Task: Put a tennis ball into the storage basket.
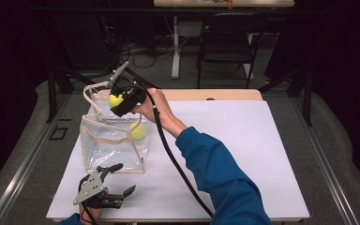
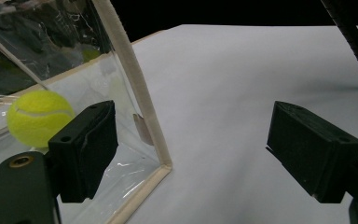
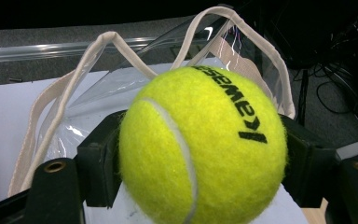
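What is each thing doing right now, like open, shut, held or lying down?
Clear plastic bag with cream trim: upright on the table, top open.
Yellow tennis ball in the bag: resting inside, untouched.
Second yellow tennis ball: clamped between the right gripper's jaws, above the bag.
Right gripper: shut on that ball.
Left gripper: open, empty, beside the bag.

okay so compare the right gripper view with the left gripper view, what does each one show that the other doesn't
Right gripper view alone: a tennis ball clamped between that gripper's jaws, with black lettering on it, and the bag's looped handles behind it. Left gripper view alone: open jaws, a second tennis ball lying inside the bag, and a black cable at the upper right. Both: the clear plastic bag with cream trim and the white table.
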Motion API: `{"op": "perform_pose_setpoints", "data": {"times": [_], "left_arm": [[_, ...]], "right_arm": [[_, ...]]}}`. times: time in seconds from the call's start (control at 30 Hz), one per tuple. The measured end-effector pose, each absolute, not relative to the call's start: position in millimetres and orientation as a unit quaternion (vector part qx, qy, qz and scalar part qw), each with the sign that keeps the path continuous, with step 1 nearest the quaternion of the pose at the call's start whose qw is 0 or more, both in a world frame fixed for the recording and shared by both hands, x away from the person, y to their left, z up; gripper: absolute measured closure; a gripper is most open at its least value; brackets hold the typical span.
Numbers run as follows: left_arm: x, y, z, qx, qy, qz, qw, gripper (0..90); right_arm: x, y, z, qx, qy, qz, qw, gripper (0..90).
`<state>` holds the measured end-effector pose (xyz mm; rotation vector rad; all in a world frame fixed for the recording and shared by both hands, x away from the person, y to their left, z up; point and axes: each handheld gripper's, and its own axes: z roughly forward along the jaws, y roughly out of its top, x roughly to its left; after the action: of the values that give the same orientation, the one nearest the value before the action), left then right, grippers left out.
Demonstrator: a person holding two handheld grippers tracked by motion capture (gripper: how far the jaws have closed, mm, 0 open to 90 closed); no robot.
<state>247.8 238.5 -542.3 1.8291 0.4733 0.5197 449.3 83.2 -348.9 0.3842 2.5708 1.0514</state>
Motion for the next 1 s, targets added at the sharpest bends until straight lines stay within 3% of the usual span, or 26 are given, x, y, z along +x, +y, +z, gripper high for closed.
{"op": "perform_pose_setpoints", "data": {"times": [0.77, 1.0], "left_arm": [[248, 239, -542, 0.775, 0.2, 0.222, 0.557, 16.0], [247, 239, -542, 0.774, 0.202, 0.222, 0.558, 16.1]], "right_arm": [[457, 89, -359, 0.143, 0.909, 0.355, 0.164, 25.3], [456, 86, -359, 0.157, 0.906, 0.359, 0.162, 10.4]]}}
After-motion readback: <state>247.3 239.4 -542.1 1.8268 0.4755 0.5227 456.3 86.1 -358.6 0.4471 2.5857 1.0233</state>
